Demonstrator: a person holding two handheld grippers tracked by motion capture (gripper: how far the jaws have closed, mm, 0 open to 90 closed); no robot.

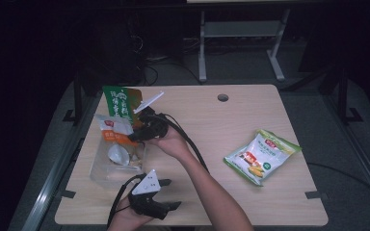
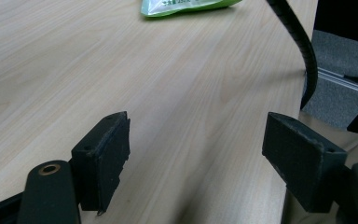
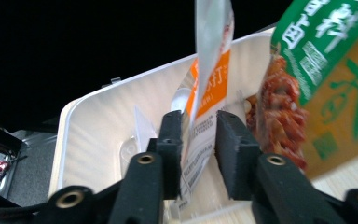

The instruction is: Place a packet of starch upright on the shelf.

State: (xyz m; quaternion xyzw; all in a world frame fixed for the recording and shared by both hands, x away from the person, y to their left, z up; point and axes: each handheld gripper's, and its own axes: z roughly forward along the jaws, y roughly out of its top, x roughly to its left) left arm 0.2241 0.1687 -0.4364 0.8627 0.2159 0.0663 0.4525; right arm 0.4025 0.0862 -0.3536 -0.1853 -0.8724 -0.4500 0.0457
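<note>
While the left tool idles wide open and empty at the table's near edge, the right tool pinches the white-and-orange packet upright in the clear tray, green bag beside it.

"打" on orange-white packet.

1. Left gripper, lower centre of high view: black body, grey three-cornered plate on top, black cable looping at its left.
2. Right gripper, centre left: black, ribbed black cable trailing toward lower right.
3. Jaws in both gripper views: matte black blocks with worn edges, brass-ringed holes in arms.
4. Forearms bare, no sleeves visible.
</note>
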